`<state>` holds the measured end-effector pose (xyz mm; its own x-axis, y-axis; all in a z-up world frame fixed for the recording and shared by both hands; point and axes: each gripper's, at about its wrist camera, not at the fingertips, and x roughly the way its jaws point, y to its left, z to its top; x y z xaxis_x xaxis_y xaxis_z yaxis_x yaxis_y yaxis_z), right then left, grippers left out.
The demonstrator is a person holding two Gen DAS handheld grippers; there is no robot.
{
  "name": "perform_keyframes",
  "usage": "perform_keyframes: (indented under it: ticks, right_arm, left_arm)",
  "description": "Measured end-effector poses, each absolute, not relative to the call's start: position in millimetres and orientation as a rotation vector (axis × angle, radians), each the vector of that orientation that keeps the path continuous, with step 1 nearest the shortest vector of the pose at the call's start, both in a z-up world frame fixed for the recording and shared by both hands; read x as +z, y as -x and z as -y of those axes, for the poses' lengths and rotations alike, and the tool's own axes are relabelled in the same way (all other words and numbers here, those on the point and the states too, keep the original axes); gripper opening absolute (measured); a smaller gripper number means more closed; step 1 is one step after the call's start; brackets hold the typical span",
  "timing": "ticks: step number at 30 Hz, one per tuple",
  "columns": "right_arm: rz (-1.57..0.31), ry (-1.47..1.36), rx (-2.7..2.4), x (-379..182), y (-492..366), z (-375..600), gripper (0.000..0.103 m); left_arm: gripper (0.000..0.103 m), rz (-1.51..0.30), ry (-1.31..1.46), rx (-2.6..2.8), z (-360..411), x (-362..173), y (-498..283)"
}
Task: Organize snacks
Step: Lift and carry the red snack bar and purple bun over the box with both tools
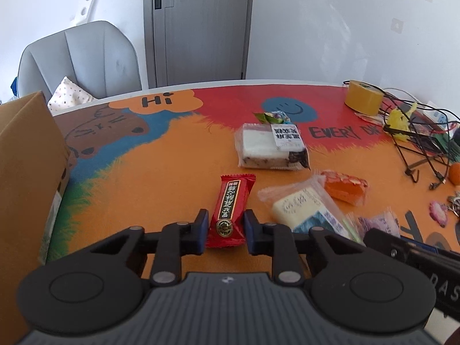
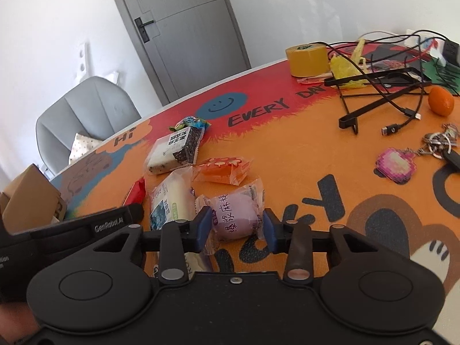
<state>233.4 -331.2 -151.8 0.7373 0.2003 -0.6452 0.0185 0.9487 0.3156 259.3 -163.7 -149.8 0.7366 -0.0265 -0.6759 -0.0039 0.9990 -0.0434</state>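
Reference landmark: the cardboard box (image 1: 27, 169) at the table's (image 1: 161, 155) left edge.

Left gripper (image 1: 225, 227): located right of the box. The red snack bar (image 1: 230, 211) lies lengthwise between the blue pads, its near end in the gap. Both pads contact the wrapper edges; the jaws are clamped on it.

Right gripper (image 2: 236, 224): located farther right of the box. The purple mochi packet (image 2: 235, 215) sits between the pads, wrapper ends crumpled against them; the jaws are closed on the packet, which rests on the table.
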Motion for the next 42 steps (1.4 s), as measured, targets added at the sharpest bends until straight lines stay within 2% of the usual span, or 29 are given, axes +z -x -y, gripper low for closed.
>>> perform_keyframes:
  ticks: [7, 22, 25, 28, 33, 38, 40, 41, 42]
  right_arm:
    - [-0.719, -0.356, 0.070, -152, -213, 339, 0.035]
    - [-0.685, -0.360, -0.010, -151, -168, 344, 0.036]
    - [-0.673, -0.358, -0.018, -150, -166, 343, 0.041]
    - [-0.665, -0.351, -0.005, -151, -168, 342, 0.064]
    - [-0.673, -0.319, 0.001, -156, -177, 335, 0.067]
    - [-0.673, -0.247, 0.019, -157, -178, 323, 0.064]
    - [-0.674, -0.246, 0.035, -157, -177, 321, 0.049]
    - [-0.671, -0.256, 0.047, -157, -176, 322, 0.047]
    - [-0.667, -0.266, 0.058, -157, -175, 322, 0.041]
  left_arm:
    - [0.023, -0.733, 0.055, -0.025, 152, -146, -228]
    - [0.023, -0.723, 0.052, -0.045, 136, -149, -181]
    - [0.024, -0.723, 0.047, -0.044, 136, -150, -178]
    - [0.024, -0.720, 0.045, -0.035, 137, -151, -178]
    - [0.027, -0.698, 0.008, -0.015, 141, -155, -179]
    - [0.024, -0.700, 0.022, -0.014, 139, -154, -180]
    - [0.023, -0.701, 0.032, -0.012, 138, -153, -178]
    - [0.023, -0.702, 0.034, -0.013, 137, -153, -178]
    - [0.023, -0.702, 0.036, -0.013, 136, -153, -177]
